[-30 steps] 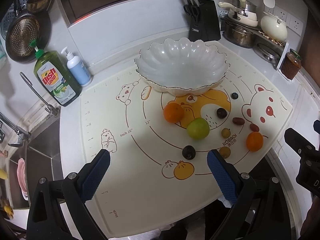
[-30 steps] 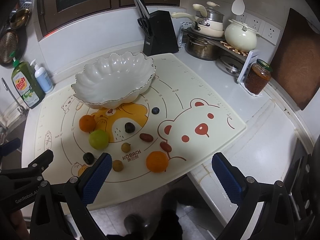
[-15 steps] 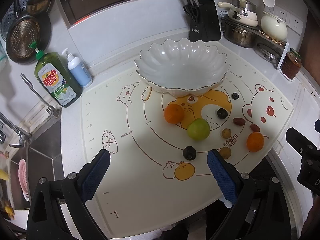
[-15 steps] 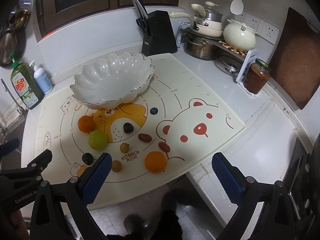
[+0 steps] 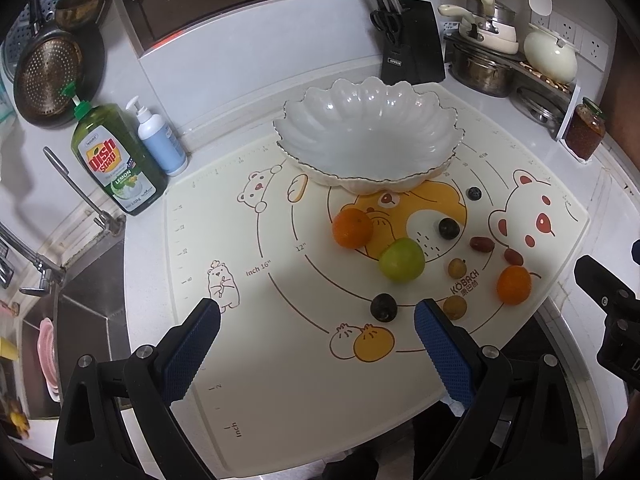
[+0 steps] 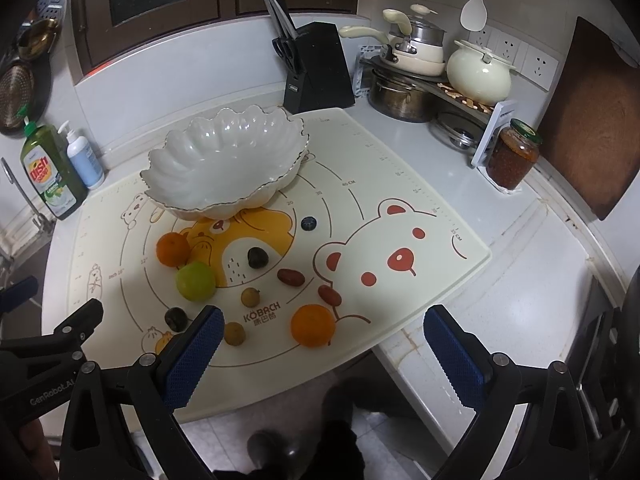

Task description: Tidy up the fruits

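In the left wrist view, the left gripper [image 5: 316,336] hangs above the near part of the baking mat [image 5: 280,400] with its blue pads spread wide and nothing between them, released and ready. The fruits lie loose on the mat, all on the near side of the scalloped white bowl [image 5: 360,168], which is probably their destination. The bowl holds nothing. An orange [image 5: 352,228] sits just in front of the bowl, and a green fruit [image 5: 401,259] touches or nearly touches its near side. A dark plum [image 5: 383,307] lies nearest the gripper, so it looks like the easiest first pick. Further from the bowl toward the mat's right edge lie a second orange [image 5: 514,285] and two red dates [image 5: 481,244]. A dish soap bottle [image 5: 116,160] stands left of the bowl, off the mat.

In the right wrist view, the right gripper [image 6: 320,332] is likewise unclenched and empty, hovering over the mat's near edge [image 6: 280,384]. The second orange [image 6: 312,325] lies almost between its pads, well in front of the bowl [image 6: 224,204], so it seems the natural target for this side. A small brown fruit [image 6: 234,333] rests beside the left pad, a blueberry [image 6: 308,223] just in front of the bowl's right end. The bowl is empty here too. A jar [image 6: 513,155] of reddish preserve stands right of the bowl, well apart on the counter.
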`<state>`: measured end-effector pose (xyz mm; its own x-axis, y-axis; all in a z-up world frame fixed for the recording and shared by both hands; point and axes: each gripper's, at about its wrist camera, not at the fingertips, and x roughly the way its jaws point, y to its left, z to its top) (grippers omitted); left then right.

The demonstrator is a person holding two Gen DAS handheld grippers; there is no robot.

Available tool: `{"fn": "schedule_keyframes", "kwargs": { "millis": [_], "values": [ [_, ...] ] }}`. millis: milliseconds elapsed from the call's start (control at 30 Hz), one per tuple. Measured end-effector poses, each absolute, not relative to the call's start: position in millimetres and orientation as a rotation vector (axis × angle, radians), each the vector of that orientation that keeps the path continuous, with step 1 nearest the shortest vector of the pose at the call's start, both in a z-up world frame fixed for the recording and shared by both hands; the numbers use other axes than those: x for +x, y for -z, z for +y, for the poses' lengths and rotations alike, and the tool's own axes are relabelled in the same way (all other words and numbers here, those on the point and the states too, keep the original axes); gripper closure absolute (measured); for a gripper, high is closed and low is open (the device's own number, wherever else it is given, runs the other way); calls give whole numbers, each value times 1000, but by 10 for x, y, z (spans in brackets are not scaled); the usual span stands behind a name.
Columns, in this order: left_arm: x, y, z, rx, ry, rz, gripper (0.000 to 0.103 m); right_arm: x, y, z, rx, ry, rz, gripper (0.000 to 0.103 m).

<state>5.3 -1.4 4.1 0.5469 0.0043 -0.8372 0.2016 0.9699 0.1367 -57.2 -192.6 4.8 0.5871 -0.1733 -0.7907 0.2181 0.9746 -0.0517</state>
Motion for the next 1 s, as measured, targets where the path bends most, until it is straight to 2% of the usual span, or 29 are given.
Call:
{"fn": "schedule_keyframes", "kwargs": {
  "millis": [1000],
  "values": [
    [57,-45,0,230,116,985,4,-552,-59,-1925,52,231,912,2]
  ]
}}
